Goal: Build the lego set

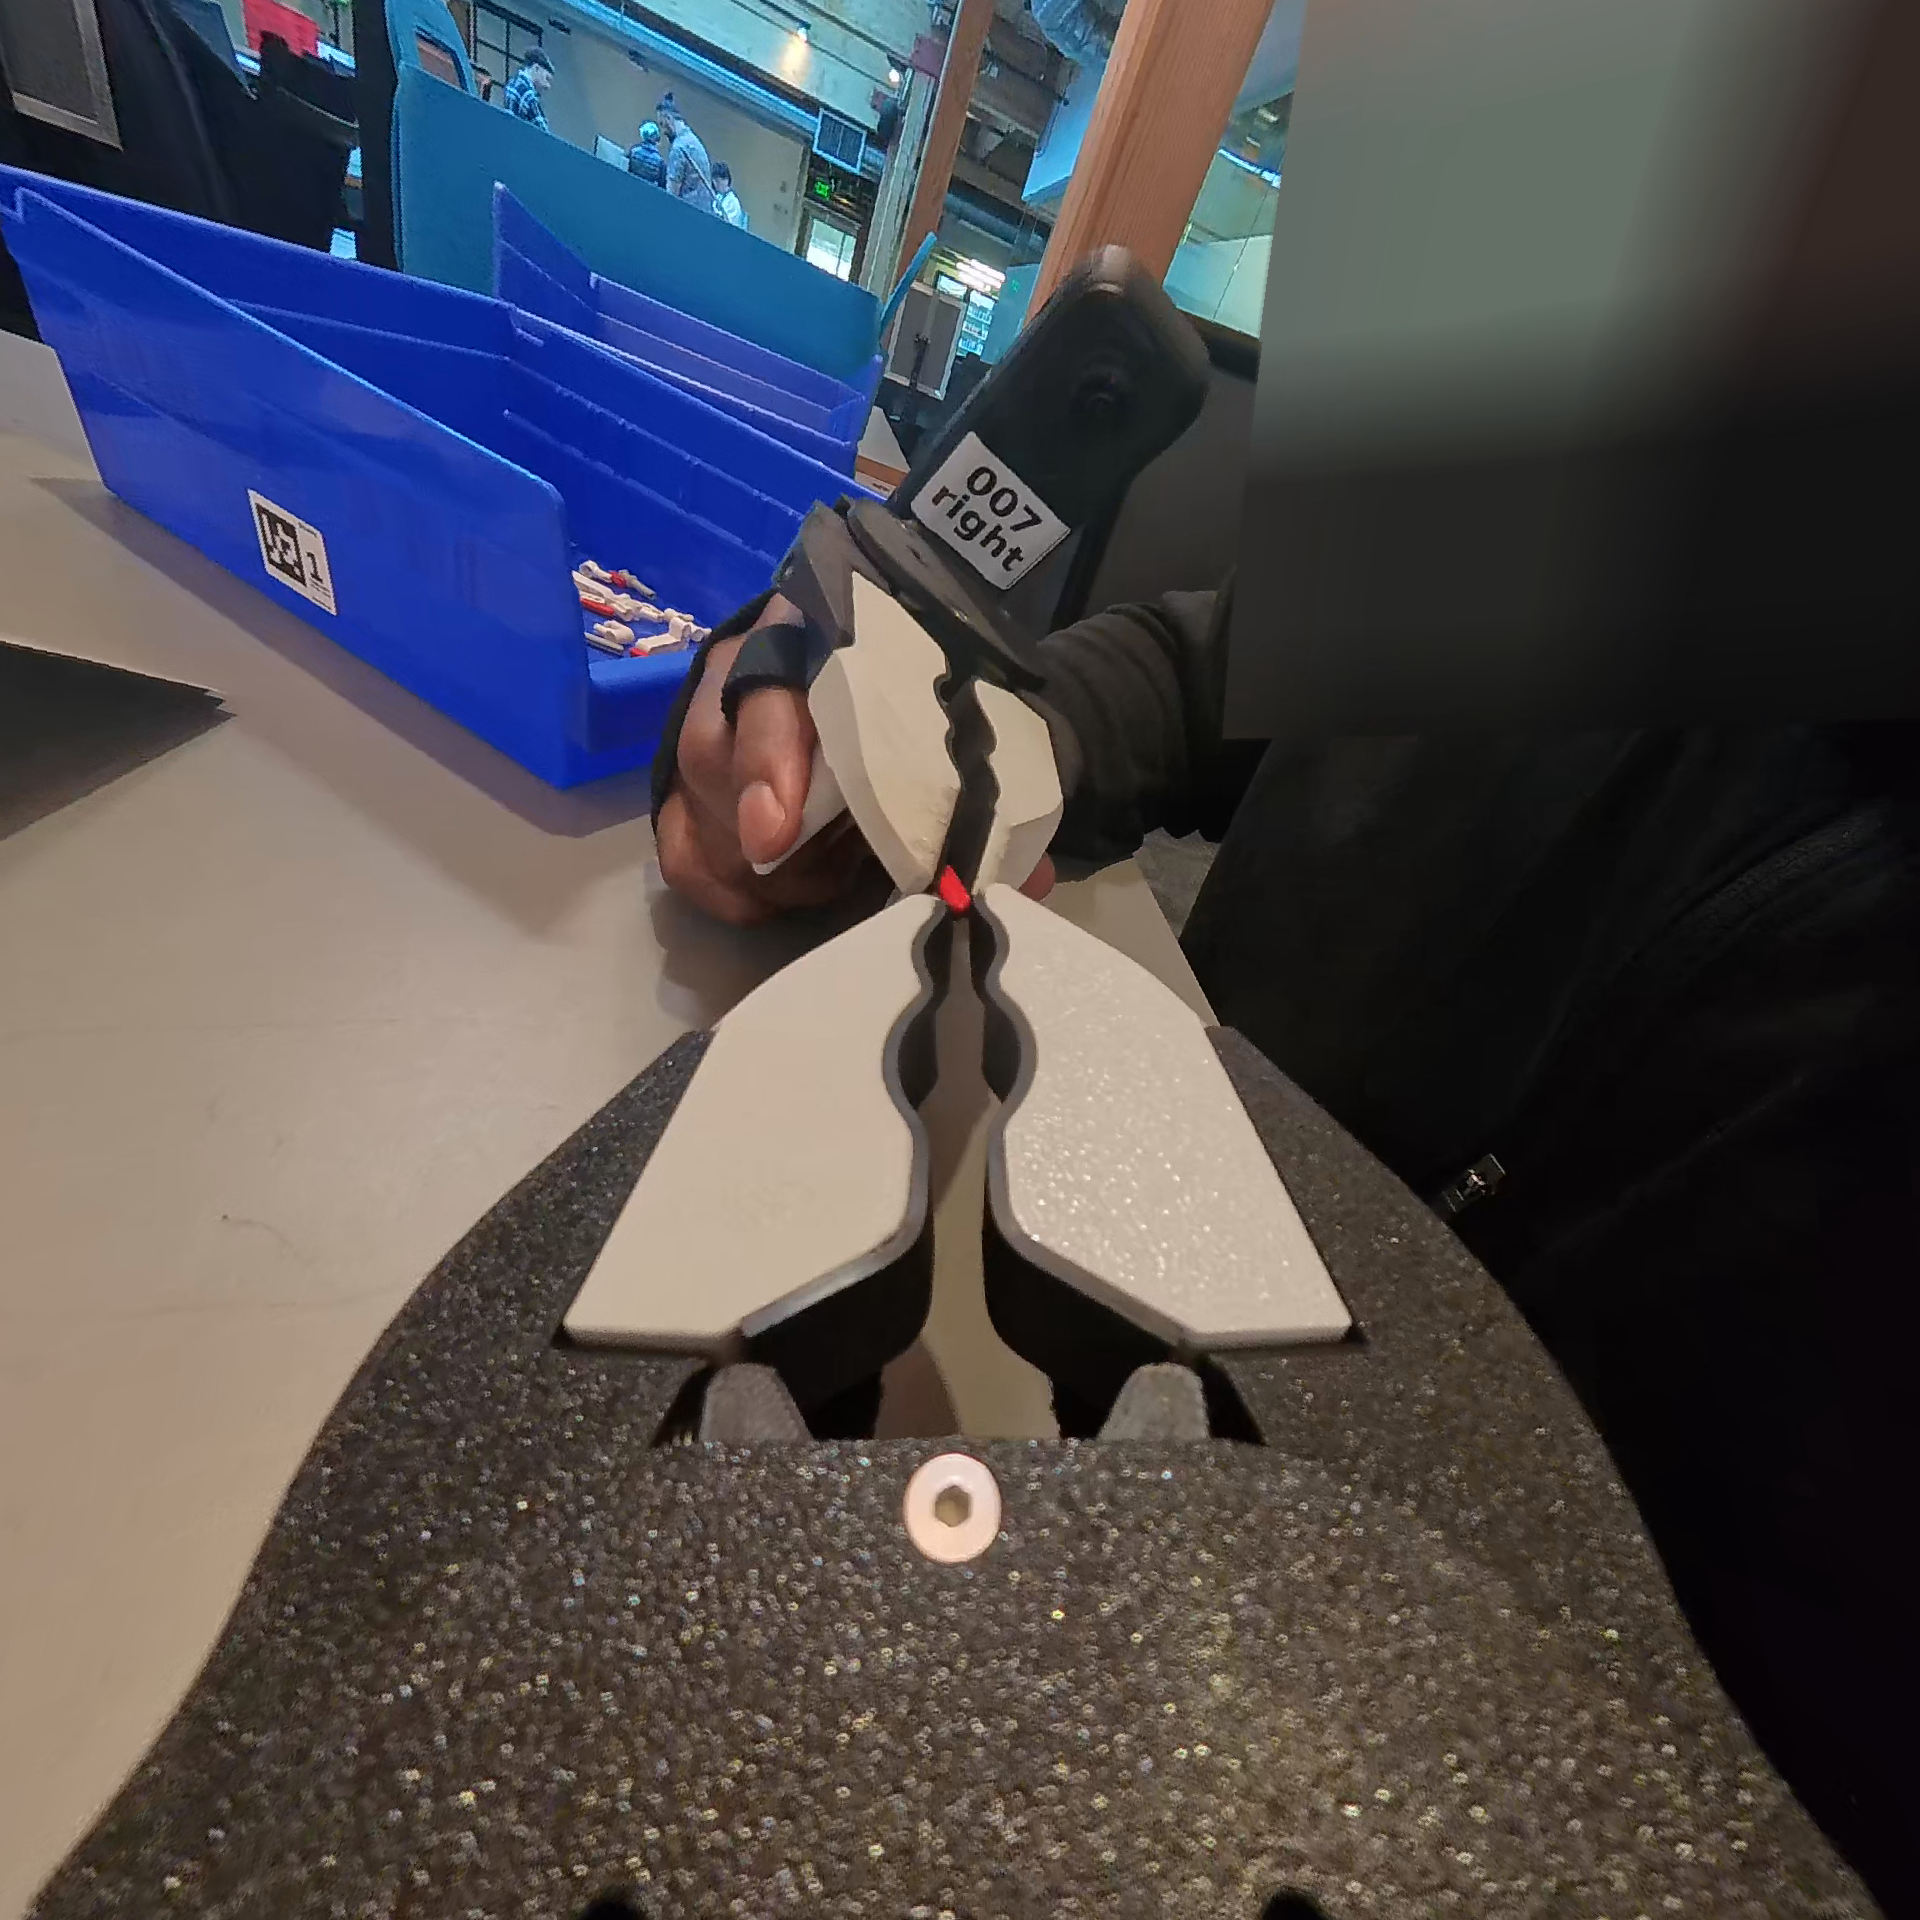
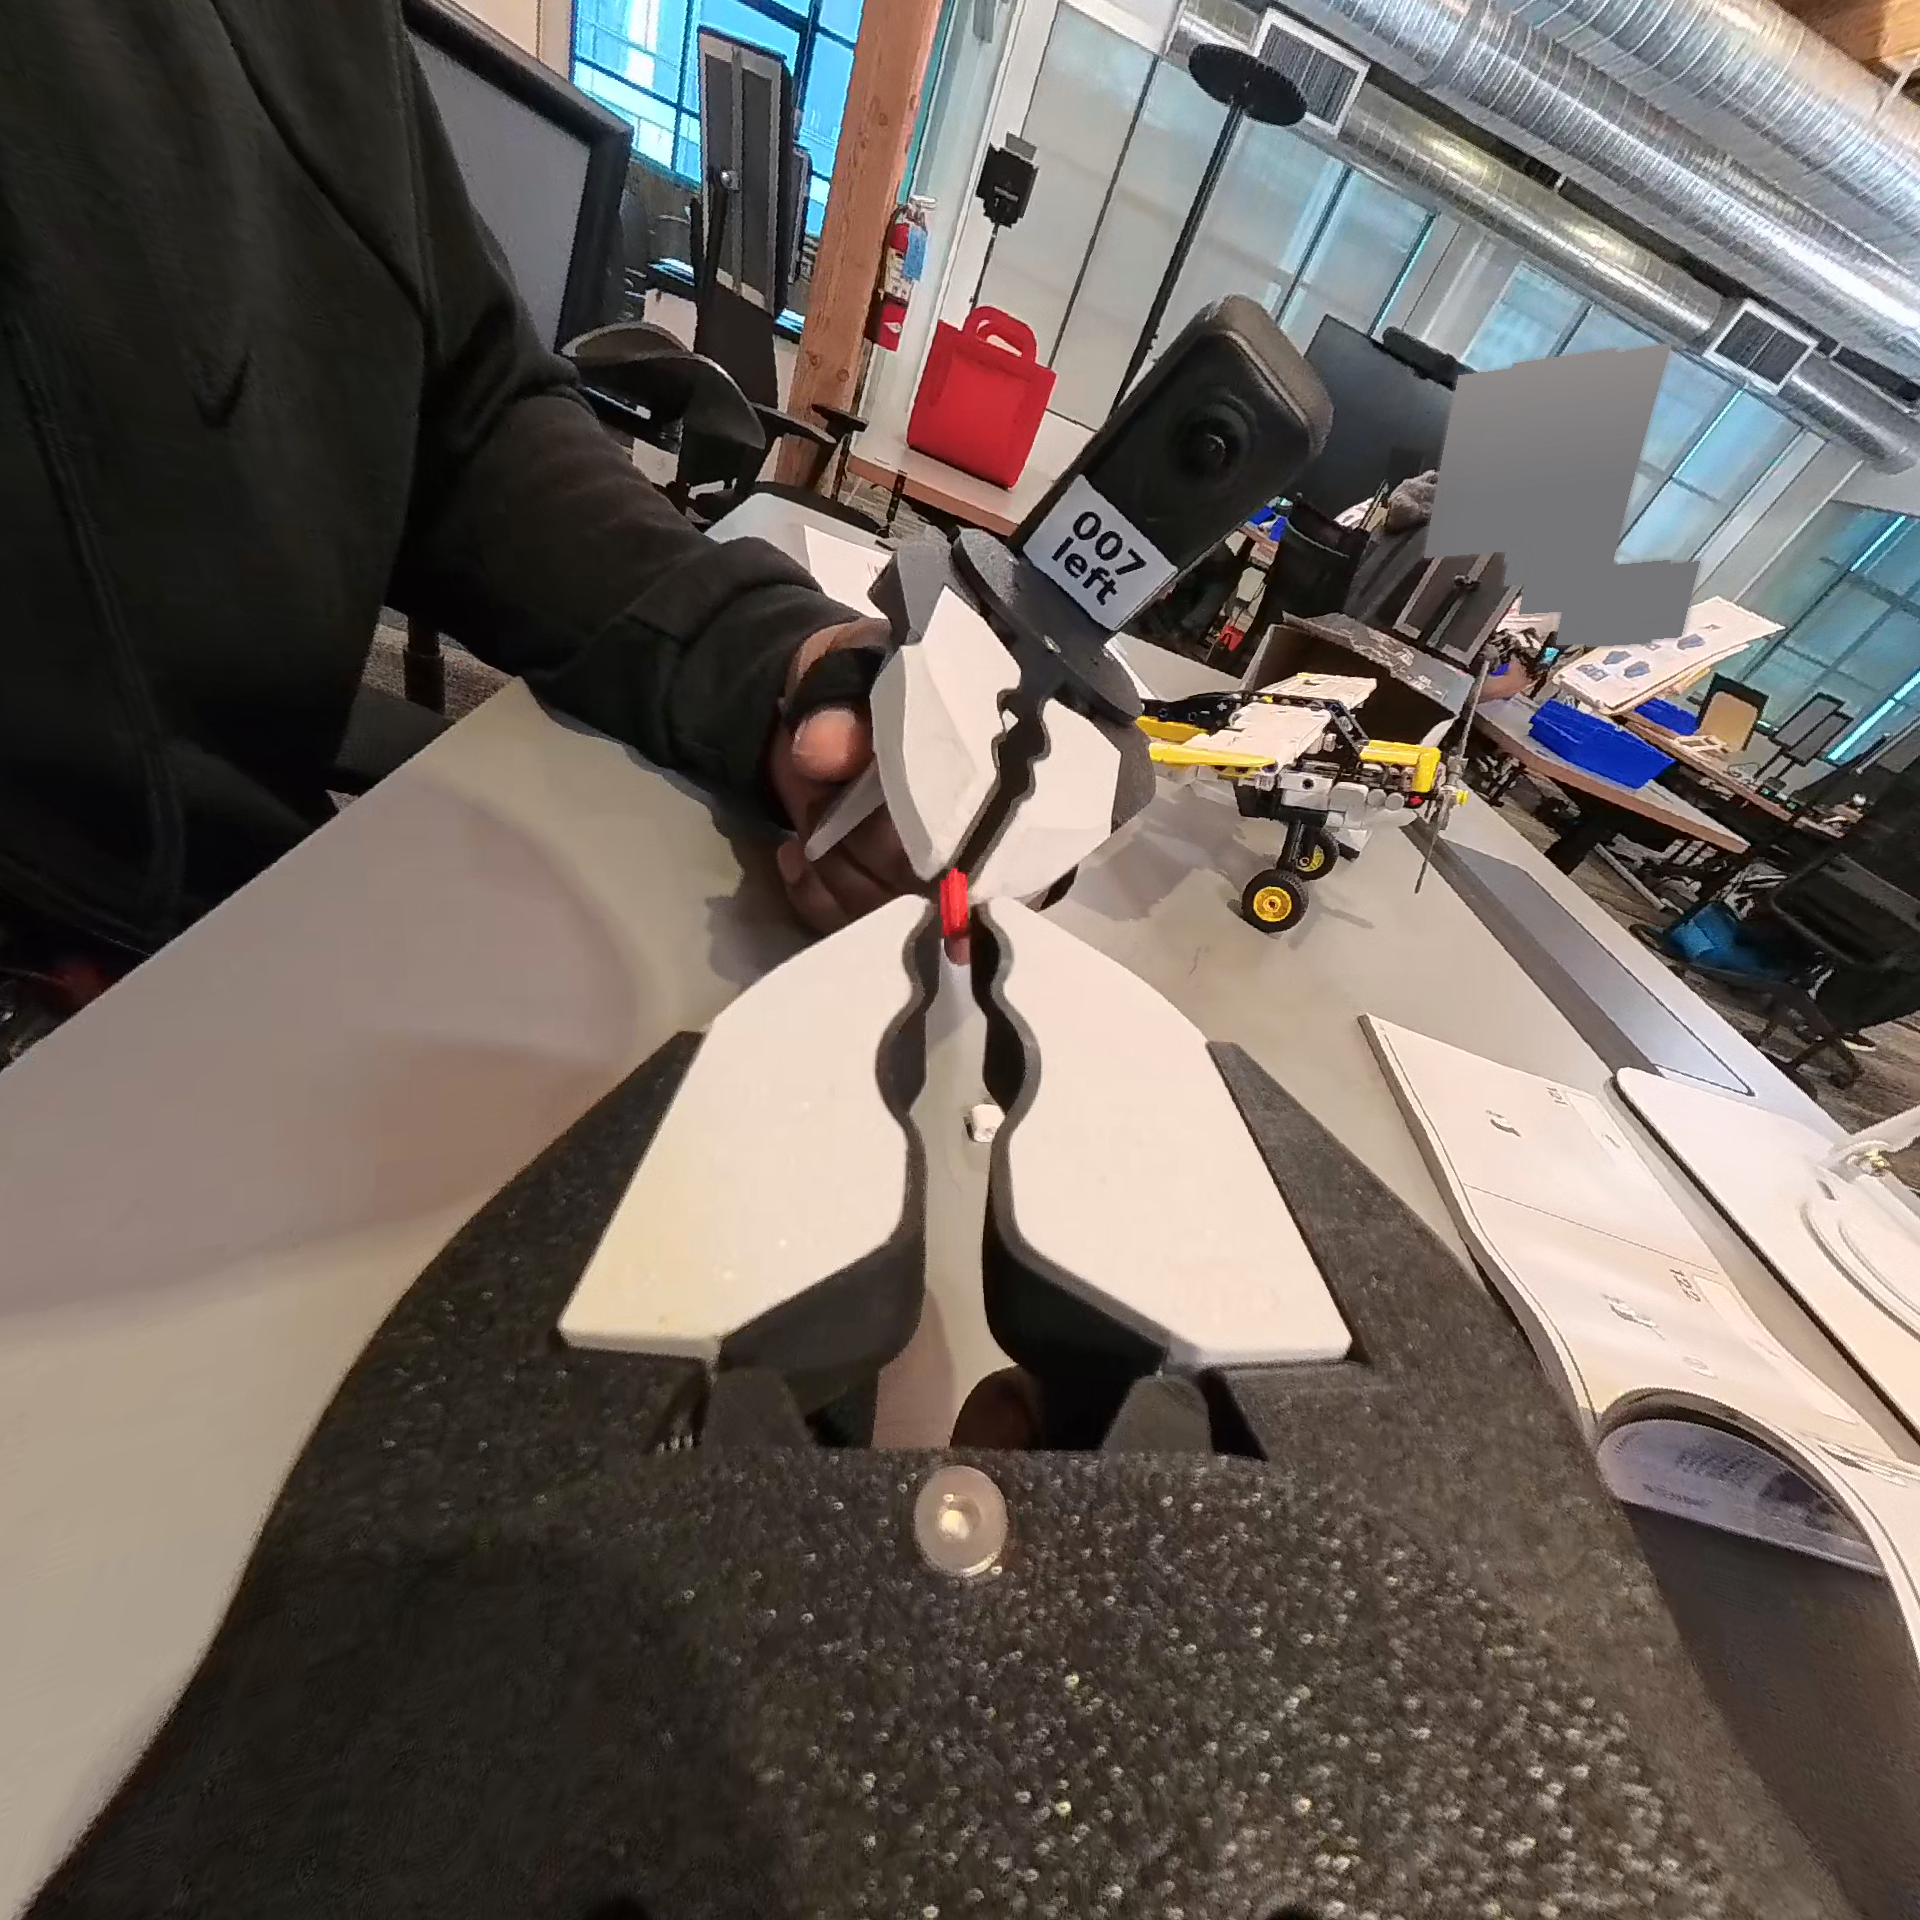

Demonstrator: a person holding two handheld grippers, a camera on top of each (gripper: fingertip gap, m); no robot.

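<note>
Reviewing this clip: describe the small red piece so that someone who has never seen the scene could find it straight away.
Start at the grey table and find where the left gripper and the right gripper meet tip to tip, above it. The small red piece sits exactly at that meeting point, pinched at the fingertips. It is the only red spot between the pale fingers; the red-and-white parts in the blue bin lie loose.
</note>
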